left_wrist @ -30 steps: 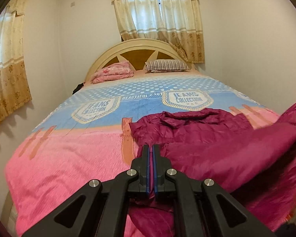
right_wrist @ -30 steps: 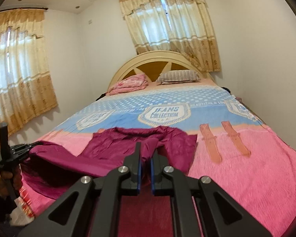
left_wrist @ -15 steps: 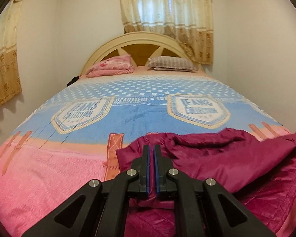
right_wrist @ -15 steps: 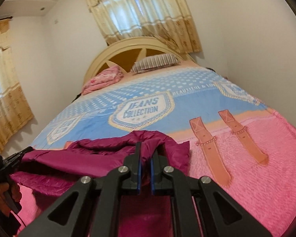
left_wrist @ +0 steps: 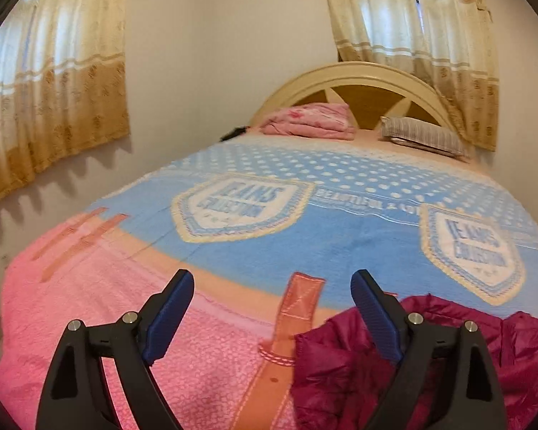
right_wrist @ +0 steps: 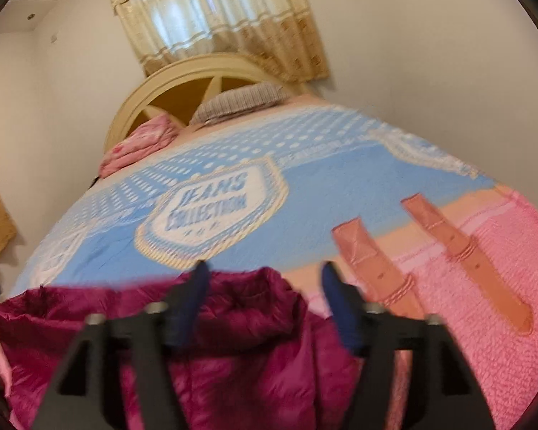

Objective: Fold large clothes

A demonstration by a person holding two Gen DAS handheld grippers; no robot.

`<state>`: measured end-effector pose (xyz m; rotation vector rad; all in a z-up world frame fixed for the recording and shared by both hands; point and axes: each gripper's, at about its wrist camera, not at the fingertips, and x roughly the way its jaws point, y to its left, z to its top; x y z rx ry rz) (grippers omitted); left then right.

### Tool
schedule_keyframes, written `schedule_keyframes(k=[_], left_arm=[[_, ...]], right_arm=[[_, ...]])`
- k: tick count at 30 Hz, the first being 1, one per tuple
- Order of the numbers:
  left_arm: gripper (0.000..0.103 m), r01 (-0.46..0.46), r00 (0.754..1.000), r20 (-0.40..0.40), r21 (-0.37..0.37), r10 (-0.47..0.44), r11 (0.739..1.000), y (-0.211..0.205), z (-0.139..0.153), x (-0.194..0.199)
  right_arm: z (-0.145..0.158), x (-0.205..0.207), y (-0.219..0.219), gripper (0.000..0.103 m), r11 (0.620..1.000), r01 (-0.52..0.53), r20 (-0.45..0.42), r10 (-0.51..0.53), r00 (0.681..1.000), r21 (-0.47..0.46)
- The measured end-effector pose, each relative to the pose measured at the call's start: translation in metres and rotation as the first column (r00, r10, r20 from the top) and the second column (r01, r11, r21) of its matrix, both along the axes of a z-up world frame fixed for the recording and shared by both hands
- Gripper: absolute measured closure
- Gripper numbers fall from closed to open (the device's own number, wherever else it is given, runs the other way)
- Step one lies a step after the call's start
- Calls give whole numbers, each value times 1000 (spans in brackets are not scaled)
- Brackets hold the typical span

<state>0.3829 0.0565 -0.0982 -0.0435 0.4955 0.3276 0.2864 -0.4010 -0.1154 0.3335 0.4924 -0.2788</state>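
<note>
Both of my tools are released at this moment. On my left, the hand-held gripper [left_wrist: 272,283] stands with its two blue-padded fingers [left_wrist: 168,317] spread wide, and nothing is between them; under the gap I see only the pink part of the bedspread [left_wrist: 89,304] and one orange strap printed on it. The maroon jacket [left_wrist: 344,365] lies at about 4 o'clock of this view, and its crumpled edge is just beside the right finger, partly hidden behind it; whether it touches the finger I cannot tell.

On my right, the hand-held gripper [right_wrist: 263,279] is also wide open and holds nothing. This picture is blurred, so fine details are not clear. Here the maroon jacket [right_wrist: 254,351] fills the lower part from about 9 o'clock to 6 o'clock, below and behind the fingers. It lies on the near, pink end of the bed [right_wrist: 502,322], bunched and wrinkled. Its long axis goes across the bed, from the 9 o'clock side toward the middle, not toward the headboard [right_wrist: 168,86]. A rounded bulge of the cloth rises at 12 o'clock of the jacket, pointing to the blue part of the bedspread; which part of the garment it is I cannot say.

Far at 12 o'clock there are a striped pillow [right_wrist: 240,102] and a folded pink blanket [right_wrist: 140,147], both well apart from the jacket. Curtains [left_wrist: 412,28] hang above the headboard.
</note>
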Motion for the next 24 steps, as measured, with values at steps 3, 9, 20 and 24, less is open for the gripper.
schedule_keyframes(k=[3,9,20,24], left_arm=[[13,-57,998,22,86,55,995,-8,1,-9],[11,-17,996,87,207,-1,978,-30,9,-49],[6,-107,983,-116,264,141,959,-29,-74,-25],[6,-209,916,-314,153,248,966,4,-113,14]], right_arm=[[4,-6,8,26,999,15,1,-15,1000,-35],[14,-32,66,19,973,-173,-18,173,985,-153],[-37,-15,115,15,914,-254,-214,192,958,-315],[-55,9,97,15,948,-187,-270,115,956,-256]])
